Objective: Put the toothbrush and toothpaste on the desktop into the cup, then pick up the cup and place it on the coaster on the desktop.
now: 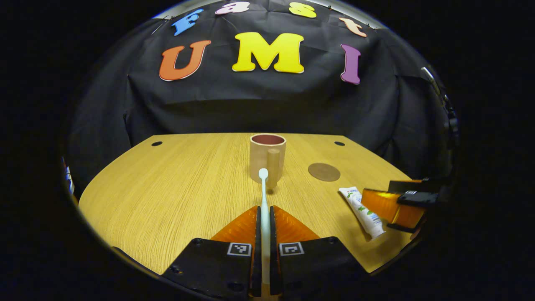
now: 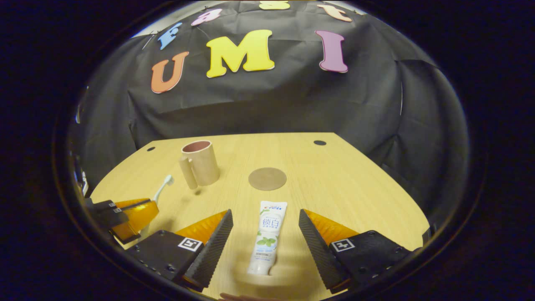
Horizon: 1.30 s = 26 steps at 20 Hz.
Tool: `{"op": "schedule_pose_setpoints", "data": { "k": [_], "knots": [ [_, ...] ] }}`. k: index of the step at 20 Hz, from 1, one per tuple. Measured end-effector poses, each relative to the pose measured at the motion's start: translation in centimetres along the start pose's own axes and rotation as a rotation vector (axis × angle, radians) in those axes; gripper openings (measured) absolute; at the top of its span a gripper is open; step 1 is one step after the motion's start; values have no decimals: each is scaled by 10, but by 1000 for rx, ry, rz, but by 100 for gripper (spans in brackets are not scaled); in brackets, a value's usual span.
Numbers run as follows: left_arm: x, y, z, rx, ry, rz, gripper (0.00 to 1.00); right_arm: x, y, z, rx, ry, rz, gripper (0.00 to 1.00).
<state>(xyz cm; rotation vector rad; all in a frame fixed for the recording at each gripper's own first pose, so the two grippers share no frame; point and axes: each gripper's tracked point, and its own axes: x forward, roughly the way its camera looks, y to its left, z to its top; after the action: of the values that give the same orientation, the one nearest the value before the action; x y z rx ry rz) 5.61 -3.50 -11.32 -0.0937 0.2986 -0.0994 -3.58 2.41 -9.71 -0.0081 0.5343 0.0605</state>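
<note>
My left gripper (image 1: pixel 264 217) is shut on the white toothbrush (image 1: pixel 263 190), whose head points toward the tan cup (image 1: pixel 267 161) standing upright ahead, handle facing me. In the right gripper view that same gripper (image 2: pixel 138 209) holds the toothbrush (image 2: pixel 164 186) left of the cup (image 2: pixel 200 162). My right gripper (image 2: pixel 265 228) is open, its fingers either side of the white toothpaste tube (image 2: pixel 266 236) lying flat on the desk. The left gripper view shows it (image 1: pixel 391 207) by the tube (image 1: pixel 363 211). The round brown coaster (image 2: pixel 267 178) (image 1: pixel 324 172) lies right of the cup.
The wooden desk (image 1: pixel 175 196) has small dark holes near its far corners (image 1: pixel 156 143) (image 1: pixel 339 143). Black cloth walls close in the far side and the right. Bare wood stretches left of the cup.
</note>
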Motion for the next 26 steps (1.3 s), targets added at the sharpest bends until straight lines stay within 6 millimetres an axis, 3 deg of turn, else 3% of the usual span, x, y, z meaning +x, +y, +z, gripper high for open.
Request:
{"op": "schedule_pose_setpoints", "data": {
  "k": [3, 6, 10, 12, 14, 16, 17, 23, 26],
  "knots": [
    [-25, 3, 39, 1, -138, 15, 10, -8, -2, -19, -1, 104, -12, 94],
    [-44, 8, 62, 31, -227, 46, 10, -9, 0, -25, 23, 142, -10, 94],
    [-49, 8, 68, 42, -256, 56, 10, -13, -5, -30, 1, 170, -25, 69],
    [-47, 8, 67, 32, -247, 50, 10, -13, -2, -28, -7, 160, 6, 64],
    [-44, 5, 67, 19, -235, 49, 10, -12, -1, -28, -20, 159, 29, 38],
    [-44, 7, 64, 5, -231, 52, 10, -9, 4, -27, -17, 147, 66, 27],
    [-41, 10, 63, 1, -228, 57, 10, -10, 9, -26, 5, 134, 88, 27],
    [-33, 31, 73, -42, -231, 84, 10, -7, 23, 9, 24, -45, 163, 27],
    [-18, 39, 84, -41, -222, 94, 10, 4, 24, 48, 27, -236, 183, 25]
  ]
}}
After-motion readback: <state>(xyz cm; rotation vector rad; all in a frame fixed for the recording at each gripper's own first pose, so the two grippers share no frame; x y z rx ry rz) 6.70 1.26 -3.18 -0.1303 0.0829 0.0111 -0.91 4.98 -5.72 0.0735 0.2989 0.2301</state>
